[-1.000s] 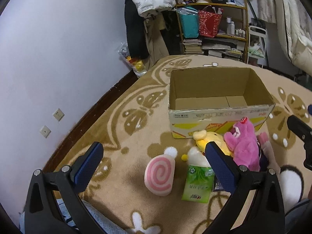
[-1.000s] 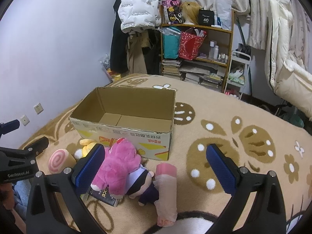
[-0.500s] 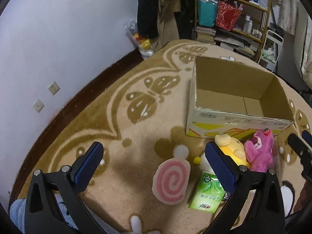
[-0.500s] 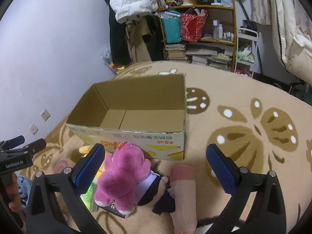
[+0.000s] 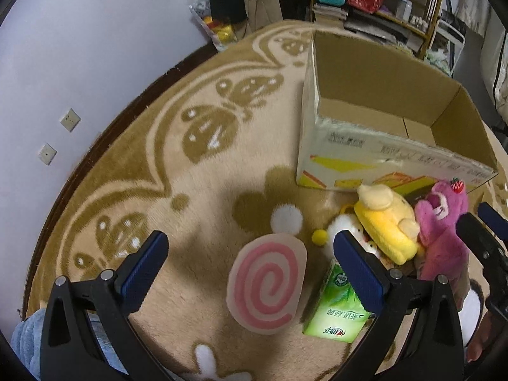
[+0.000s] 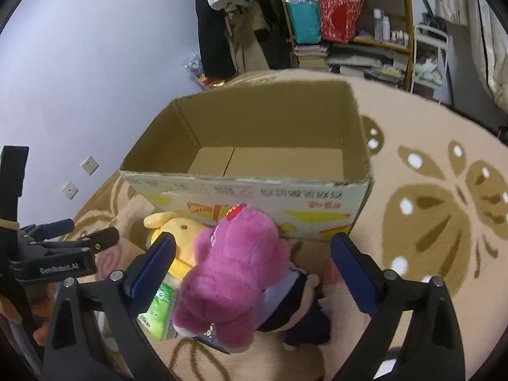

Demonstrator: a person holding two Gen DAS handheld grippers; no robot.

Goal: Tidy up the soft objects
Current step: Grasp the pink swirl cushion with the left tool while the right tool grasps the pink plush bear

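Hovering above a heap of soft toys on the patterned rug (image 5: pixel 197 197), both tools spread wide and holding nothing. Left gripper (image 5: pixel 250 263) framing the pink swirl cushion (image 5: pixel 266 285), flat on the pile, clear carpet to its left and a green tissue pack (image 5: pixel 336 314) just beside its right edge. Right gripper (image 6: pixel 254 260) straddling the pink plush bear (image 6: pixel 231 273), which leans against the yellow plush (image 6: pixel 177 231) and lies over a dark-clothed doll (image 6: pixel 304 311). Toys piled tight against the near wall of the cardboard box (image 6: pixel 254 190), probably staged there for short lifts over the rim. Box open-topped, flaps absent or folded away, floor bare, so nothing yet sorted. Judged plenty of room inside; rim stands higher than the toys, so each lift needs to clear that front edge. Bear likely to drag its neighbours, being tangled among them. Swirl cushion the freer pick, though flat to the rug and needing a pinch at its edge. Grippers near each other over the heap; collision risk if both descend together.
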